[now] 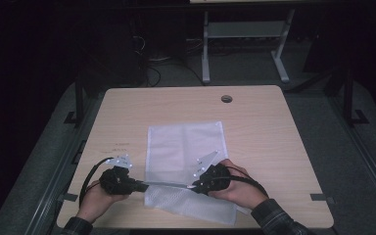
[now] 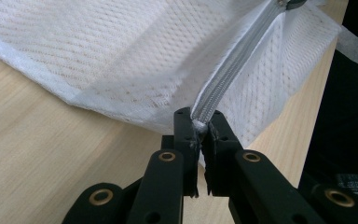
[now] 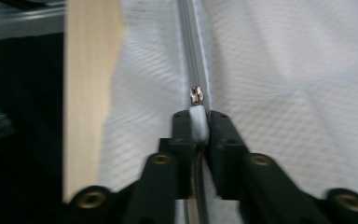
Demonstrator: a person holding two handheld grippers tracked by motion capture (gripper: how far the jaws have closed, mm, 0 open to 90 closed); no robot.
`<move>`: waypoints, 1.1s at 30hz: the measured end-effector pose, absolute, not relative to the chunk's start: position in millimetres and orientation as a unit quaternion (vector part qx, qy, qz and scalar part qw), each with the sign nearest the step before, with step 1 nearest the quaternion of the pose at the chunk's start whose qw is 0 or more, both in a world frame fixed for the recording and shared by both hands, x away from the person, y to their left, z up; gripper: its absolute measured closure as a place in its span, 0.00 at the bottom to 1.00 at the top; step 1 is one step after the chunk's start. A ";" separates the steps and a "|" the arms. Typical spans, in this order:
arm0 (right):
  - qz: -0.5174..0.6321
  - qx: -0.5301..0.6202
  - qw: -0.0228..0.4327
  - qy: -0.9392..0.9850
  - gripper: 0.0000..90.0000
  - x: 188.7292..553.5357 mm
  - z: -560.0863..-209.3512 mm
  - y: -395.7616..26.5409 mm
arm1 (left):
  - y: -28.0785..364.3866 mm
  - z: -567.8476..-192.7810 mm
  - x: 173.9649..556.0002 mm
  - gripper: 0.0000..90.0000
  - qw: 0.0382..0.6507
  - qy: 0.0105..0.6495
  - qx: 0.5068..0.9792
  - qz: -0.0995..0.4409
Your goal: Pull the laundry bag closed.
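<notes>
A white mesh bag (image 1: 183, 147) lies flat on the wooden table (image 1: 264, 132), its near edge lifted and folded toward me. A grey zipper (image 1: 169, 184) is stretched taut between both grippers. My left gripper (image 1: 144, 185) is shut on the zipper's end (image 2: 199, 126), with the tape (image 2: 233, 60) running up and away from the jaws across the mesh (image 2: 121, 56). My right gripper (image 1: 192, 186) holds the grey pull tab (image 3: 198, 123) between its pads. The small metal slider (image 3: 196, 95) sits just beyond the right gripper (image 3: 199, 122), on the zipper tape (image 3: 191, 46).
A round cable hole (image 1: 226, 99) sits near the table's far edge. The near table edge (image 3: 86, 93) lies close beside the bag. Behind the table stands a grey metal frame (image 1: 245, 44) on a dark floor.
</notes>
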State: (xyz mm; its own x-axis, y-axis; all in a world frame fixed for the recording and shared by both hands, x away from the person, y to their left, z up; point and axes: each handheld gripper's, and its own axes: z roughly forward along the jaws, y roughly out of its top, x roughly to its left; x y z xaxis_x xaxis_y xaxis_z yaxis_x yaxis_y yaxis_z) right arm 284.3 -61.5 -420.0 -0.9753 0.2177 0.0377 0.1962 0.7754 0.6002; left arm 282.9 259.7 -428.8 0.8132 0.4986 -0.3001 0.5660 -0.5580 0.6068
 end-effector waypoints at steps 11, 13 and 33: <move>0.306 0.085 0.039 0.948 0.89 279.0 -421.6 -48.9 | 258.7 -428.0 282.0 0.94 0.364 0.301 0.880 -0.048; 0.305 0.087 0.036 0.948 0.90 279.4 -421.6 -49.1 | 258.9 -428.1 282.4 0.94 0.364 0.301 0.880 -0.049; 0.309 0.103 0.014 0.945 0.92 280.2 -421.4 -59.6 | 262.1 -428.5 283.6 0.94 0.360 0.309 0.878 -0.056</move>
